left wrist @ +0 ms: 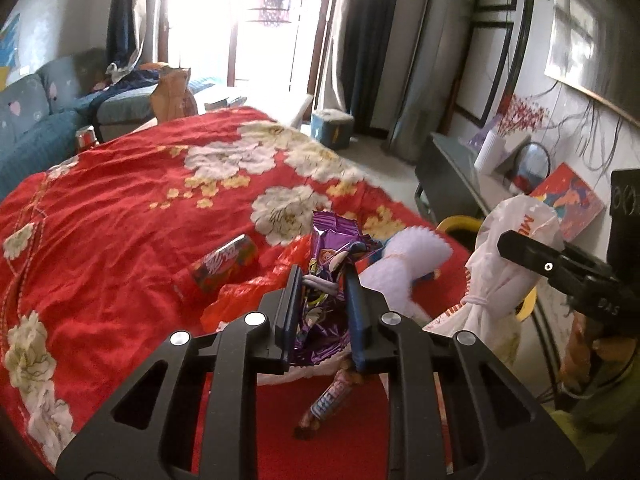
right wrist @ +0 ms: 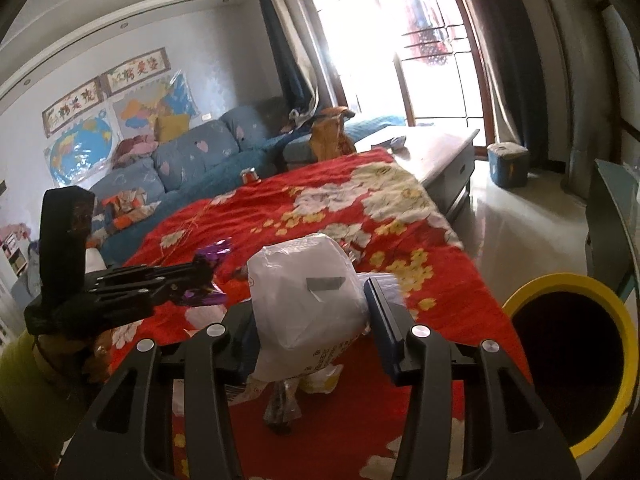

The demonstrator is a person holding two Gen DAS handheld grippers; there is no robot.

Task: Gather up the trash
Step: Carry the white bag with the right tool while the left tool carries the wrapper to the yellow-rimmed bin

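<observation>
"Mentos" roll on red cloth

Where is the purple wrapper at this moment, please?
The purple wrapper is pinched between the fingers of the left gripper, above the red flowered cloth. In the right wrist view it shows at the left, beside the white bag.
</observation>
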